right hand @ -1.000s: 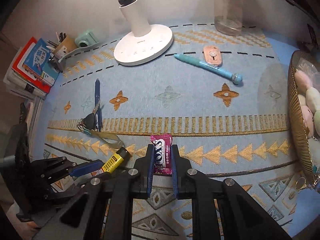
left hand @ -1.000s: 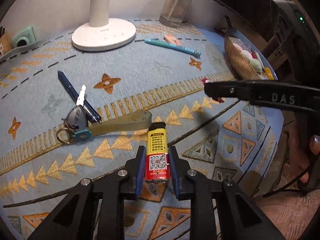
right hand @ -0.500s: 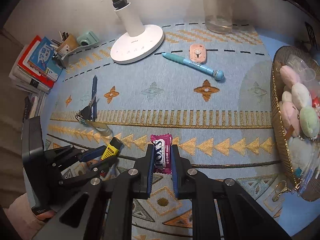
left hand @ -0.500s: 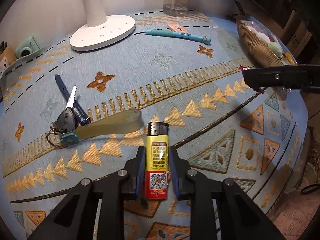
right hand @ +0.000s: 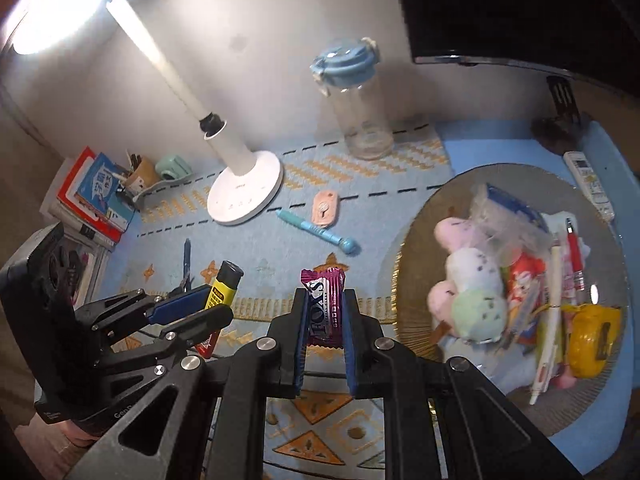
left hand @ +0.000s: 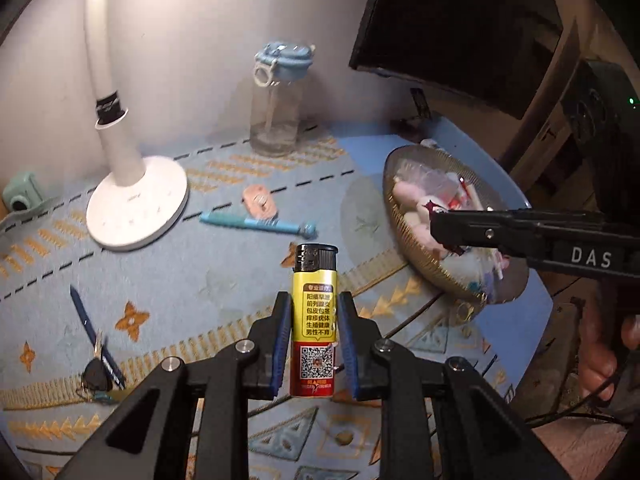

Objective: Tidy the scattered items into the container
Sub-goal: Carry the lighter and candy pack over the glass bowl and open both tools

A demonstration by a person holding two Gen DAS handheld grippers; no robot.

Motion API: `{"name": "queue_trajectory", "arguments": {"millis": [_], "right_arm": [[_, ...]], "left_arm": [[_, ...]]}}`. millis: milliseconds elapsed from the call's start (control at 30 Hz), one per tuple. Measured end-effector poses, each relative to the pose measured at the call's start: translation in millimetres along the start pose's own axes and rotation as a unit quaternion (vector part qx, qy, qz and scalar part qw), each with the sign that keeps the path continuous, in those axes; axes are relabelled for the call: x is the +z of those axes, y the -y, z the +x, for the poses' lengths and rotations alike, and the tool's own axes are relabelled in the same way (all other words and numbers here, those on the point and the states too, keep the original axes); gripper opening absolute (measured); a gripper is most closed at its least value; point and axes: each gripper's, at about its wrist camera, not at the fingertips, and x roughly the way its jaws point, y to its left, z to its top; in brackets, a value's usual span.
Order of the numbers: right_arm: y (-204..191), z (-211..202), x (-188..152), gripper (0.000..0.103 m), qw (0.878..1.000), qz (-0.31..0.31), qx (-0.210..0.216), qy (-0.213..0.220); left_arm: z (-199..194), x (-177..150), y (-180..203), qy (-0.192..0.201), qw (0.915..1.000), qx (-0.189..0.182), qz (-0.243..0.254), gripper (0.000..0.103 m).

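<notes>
The table (left hand: pixel 168 280), covered by a blue patterned cloth, carries everything; the scattered items lie across its left and middle, and the container sits at its right end. That container is a round gold-rimmed basket (right hand: pixel 404 248), already heaped with plush toys, packets and pens, so the free room inside it looks limited to the near and left portions of the rim.

The desk lamp (right hand: pixel 244 184) stands at the back left and a clear water bottle (right hand: pixel 360 112) behind the centre; both are well apart from the basket and, in my judgement, do not obstruct the approach.

The right gripper (right hand: pixel 323 344) is raised off the table, jaws closed on a purple Fox's candy packet (right hand: pixel 323 304) held upright. In the left wrist view its tip sits over the basket rim, which suggests the release is near.

The left gripper (left hand: pixel 313 344) is also lifted, jaws clamped on a yellow lighter (left hand: pixel 314 312) gripped around its lower body with the black cap forward. It is left of the right gripper, with open cloth between it and the basket.

Remaining on the table: a teal pen (left hand: pixel 256 224) touching or just beside a small pink case (left hand: pixel 259 205), and at the left a dark blue pen (left hand: pixel 86 324) lying by a car key (left hand: pixel 96 376).

The main risk, as I judge it, is the two grippers crowding each other at the same near rim.
</notes>
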Motion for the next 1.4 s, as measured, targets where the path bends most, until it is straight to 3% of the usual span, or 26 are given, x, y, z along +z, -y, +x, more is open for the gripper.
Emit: {"name": "queue_trajectory", "arguments": {"millis": [233, 400, 567, 833, 1200, 1267, 1300, 1367, 1400], "right_arm": [[75.1, -31.9, 12.6, 0.016, 0.997, 0.052, -0.042, 0.035], [128.8, -42.8, 10.7, 0.016, 0.992, 0.094, -0.068, 0.039], [166.1, -40.9, 4.9, 0.016, 0.988, 0.136, -0.065, 0.028], [183.8, -29.1, 4.7, 0.016, 0.989, 0.136, -0.058, 0.005], [181.7, -18.7, 7.8, 0.017, 0.991, 0.126, -0.049, -0.012], [180.6, -18.1, 7.7, 0.025, 0.99, 0.131, -0.045, -0.018], [180.5, -18.0, 7.2, 0.036, 0.99, 0.135, -0.043, -0.02], [180.0, -19.8, 5.8, 0.039, 0.989, 0.142, -0.042, -0.015], [179.1, -20.7, 5.5, 0.039, 0.989, 0.142, -0.043, -0.014]], "left_arm": [[20.1, 55.1, 59.6, 0.028, 0.9979, -0.032, 0.049, 0.02], [47.2, 77.0, 100.8, 0.022, 0.9954, -0.049, 0.079, 0.02], [75.1, 80.2, 130.7, -0.001, 0.9941, -0.062, 0.09, 0.02], [107.1, 70.5, 146.3, -0.036, 0.9945, -0.056, 0.081, 0.02], [111.4, 69.6, 141.9, -0.041, 0.9962, -0.048, 0.06, 0.02], [110.1, 69.3, 140.1, -0.043, 0.9965, -0.043, 0.057, 0.02], [109.8, 69.1, 138.9, -0.047, 0.9967, -0.04, 0.054, 0.026], [108.6, 68.7, 135.3, -0.052, 0.997, -0.036, 0.044, 0.044], [106.3, 68.0, 133.4, -0.048, 0.9974, -0.035, 0.041, 0.048]]}}
